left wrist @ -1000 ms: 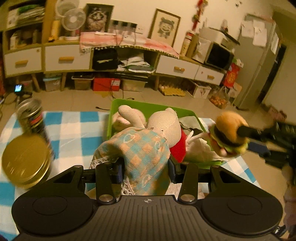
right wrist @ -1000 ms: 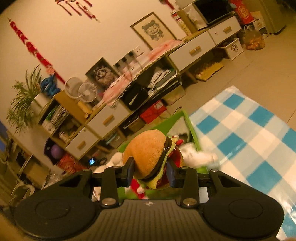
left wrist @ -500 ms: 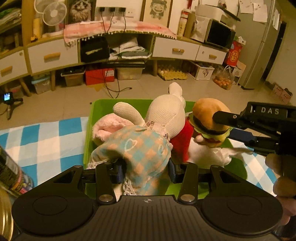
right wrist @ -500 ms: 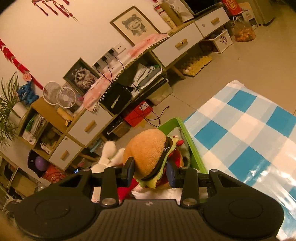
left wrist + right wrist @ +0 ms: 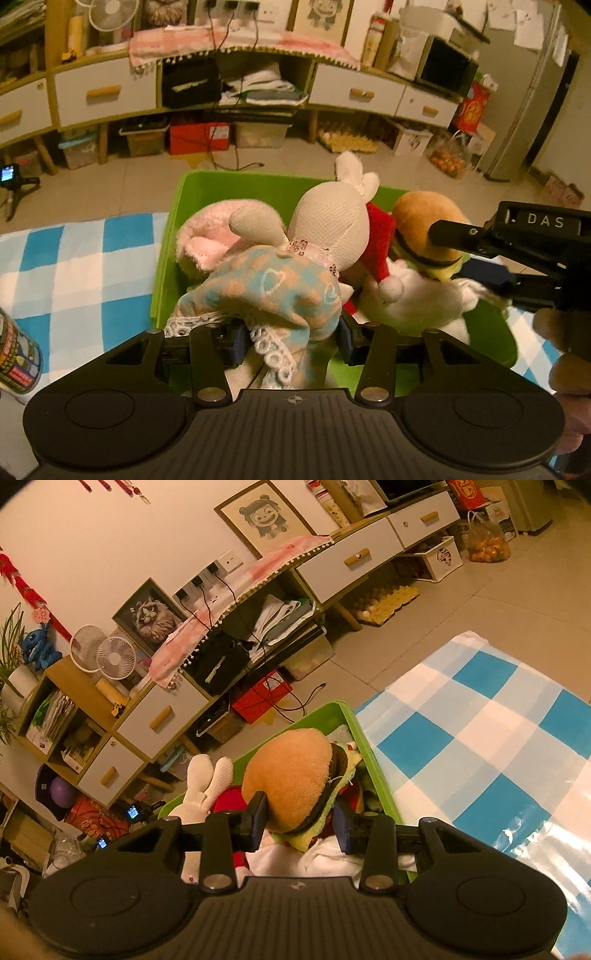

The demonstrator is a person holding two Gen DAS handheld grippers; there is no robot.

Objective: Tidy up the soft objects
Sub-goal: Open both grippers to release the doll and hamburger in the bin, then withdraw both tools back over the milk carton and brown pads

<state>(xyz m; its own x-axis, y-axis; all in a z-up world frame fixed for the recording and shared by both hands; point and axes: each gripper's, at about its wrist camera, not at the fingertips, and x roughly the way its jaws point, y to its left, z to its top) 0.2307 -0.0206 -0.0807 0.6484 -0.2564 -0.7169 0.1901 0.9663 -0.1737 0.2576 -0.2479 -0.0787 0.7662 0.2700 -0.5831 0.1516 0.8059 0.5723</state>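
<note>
Nearly done, it seems: the left gripper (image 5: 290, 338) grasps the rabbit doll (image 5: 295, 273) and the right gripper (image 5: 297, 823) the burger plush (image 5: 291, 775), both over the crowded green bin (image 5: 229, 188), awaiting release

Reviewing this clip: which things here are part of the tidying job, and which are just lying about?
Part of the job:
rabbit doll, in the left gripper
burger plush, in the right gripper
green bin
pink plush

Lying about:
printed can
checked cloth
</note>
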